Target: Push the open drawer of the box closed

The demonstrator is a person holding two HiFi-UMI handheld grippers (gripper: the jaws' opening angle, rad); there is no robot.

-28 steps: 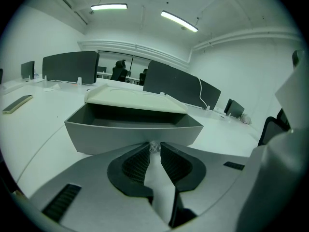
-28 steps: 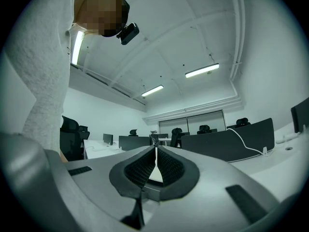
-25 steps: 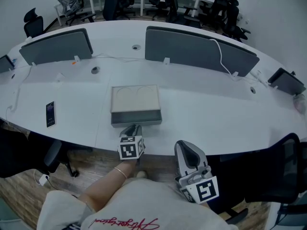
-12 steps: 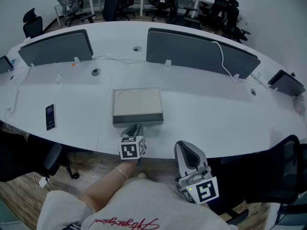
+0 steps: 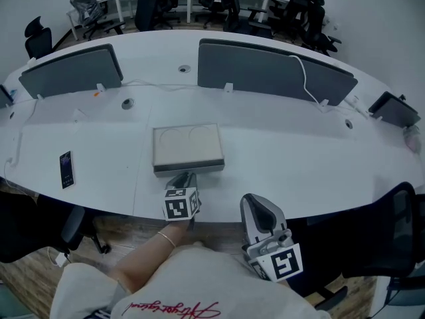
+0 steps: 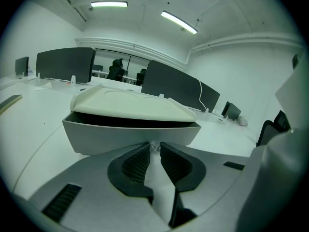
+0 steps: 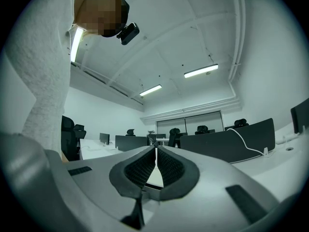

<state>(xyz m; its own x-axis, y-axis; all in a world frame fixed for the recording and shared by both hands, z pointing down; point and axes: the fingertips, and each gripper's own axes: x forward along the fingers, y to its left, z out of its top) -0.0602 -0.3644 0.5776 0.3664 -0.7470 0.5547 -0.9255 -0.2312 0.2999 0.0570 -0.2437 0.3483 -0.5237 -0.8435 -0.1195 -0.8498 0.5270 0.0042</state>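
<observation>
Left tongs pinch a small clear knob on the drawer, which juts slightly from the box near the bench edge. Right tongs hang closed and empty, off the bench.

Red script on shirt — illegible
</observation>
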